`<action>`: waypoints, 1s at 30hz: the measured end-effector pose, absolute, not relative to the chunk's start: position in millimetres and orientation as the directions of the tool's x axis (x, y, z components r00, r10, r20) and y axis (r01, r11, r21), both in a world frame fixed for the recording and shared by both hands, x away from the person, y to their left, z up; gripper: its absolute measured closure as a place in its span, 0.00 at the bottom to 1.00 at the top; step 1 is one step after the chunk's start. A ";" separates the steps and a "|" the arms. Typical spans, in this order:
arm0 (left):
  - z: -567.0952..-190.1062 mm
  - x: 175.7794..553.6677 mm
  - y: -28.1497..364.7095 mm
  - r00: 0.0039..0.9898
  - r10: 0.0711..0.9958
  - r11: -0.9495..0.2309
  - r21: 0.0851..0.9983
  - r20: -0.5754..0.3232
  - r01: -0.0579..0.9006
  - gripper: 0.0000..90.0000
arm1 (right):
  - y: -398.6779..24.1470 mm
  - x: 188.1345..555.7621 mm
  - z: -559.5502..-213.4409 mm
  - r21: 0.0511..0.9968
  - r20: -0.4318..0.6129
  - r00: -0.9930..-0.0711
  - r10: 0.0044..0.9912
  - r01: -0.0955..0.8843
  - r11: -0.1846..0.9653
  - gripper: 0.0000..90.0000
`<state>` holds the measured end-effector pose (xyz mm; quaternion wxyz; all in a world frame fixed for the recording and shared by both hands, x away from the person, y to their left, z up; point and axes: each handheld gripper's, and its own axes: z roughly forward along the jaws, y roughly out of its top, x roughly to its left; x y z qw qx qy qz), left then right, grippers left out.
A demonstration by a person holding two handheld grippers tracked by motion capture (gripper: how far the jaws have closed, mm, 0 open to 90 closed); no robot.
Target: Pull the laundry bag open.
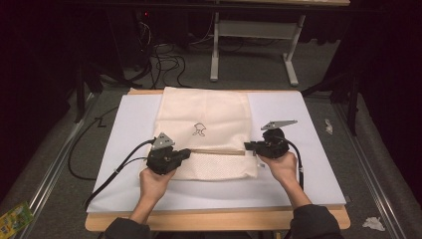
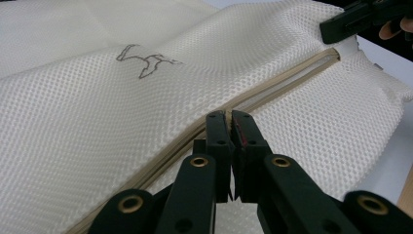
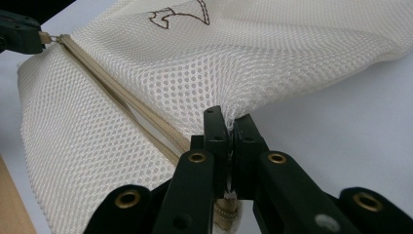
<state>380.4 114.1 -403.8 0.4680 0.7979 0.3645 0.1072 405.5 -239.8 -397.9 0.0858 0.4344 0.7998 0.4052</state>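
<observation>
- One white board (image 1: 308, 164) on wooden table (image 1: 219, 220); grey floor around, cables behind.
- One cream mesh laundry bag (image 1: 204, 112) flat on board, centre, long axis away from the person; small outline emblem (image 1: 199, 129) on upper face.
- Beige zipper (image 1: 214, 151) across bag's near part, left to right, between both grippers.
- Left gripper (image 1: 185, 153) at zipper's left end; jaws pressed together, pinching the zipper's pull piece, seen in left gripper view (image 2: 230, 119).
- Right gripper (image 1: 247, 146) at bag's right edge by zipper's end; jaws pressed together on bunched mesh, seen in right gripper view (image 3: 229, 122).
- Mesh slightly lifted and taut between the two pinch points.
</observation>
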 end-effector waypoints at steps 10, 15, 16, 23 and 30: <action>-400.4 380.1 120.9 0.706 0.690 -0.301 0.824 -0.160 0.481 0.97 | -246.5 405.7 -401.5 0.721 0.220 -0.599 0.770 0.631 0.286 0.99; -398.6 379.3 124.4 0.703 0.696 -0.306 0.824 -0.148 0.477 0.97 | -244.6 405.3 -402.6 0.716 0.217 -0.596 0.773 0.635 0.288 0.99; -397.9 379.4 125.2 0.701 0.697 -0.302 0.825 -0.150 0.477 0.97 | -245.9 405.2 -403.7 0.720 0.220 -0.598 0.771 0.633 0.285 0.99; -395.3 379.4 130.6 0.692 0.705 -0.291 0.828 -0.154 0.480 0.97 | -250.1 404.5 -403.7 0.719 0.219 -0.594 0.774 0.634 0.284 0.99; -393.0 379.1 135.7 0.682 0.714 -0.277 0.832 -0.157 0.481 0.97 | -251.9 403.6 -407.1 0.714 0.213 -0.592 0.777 0.637 0.289 0.99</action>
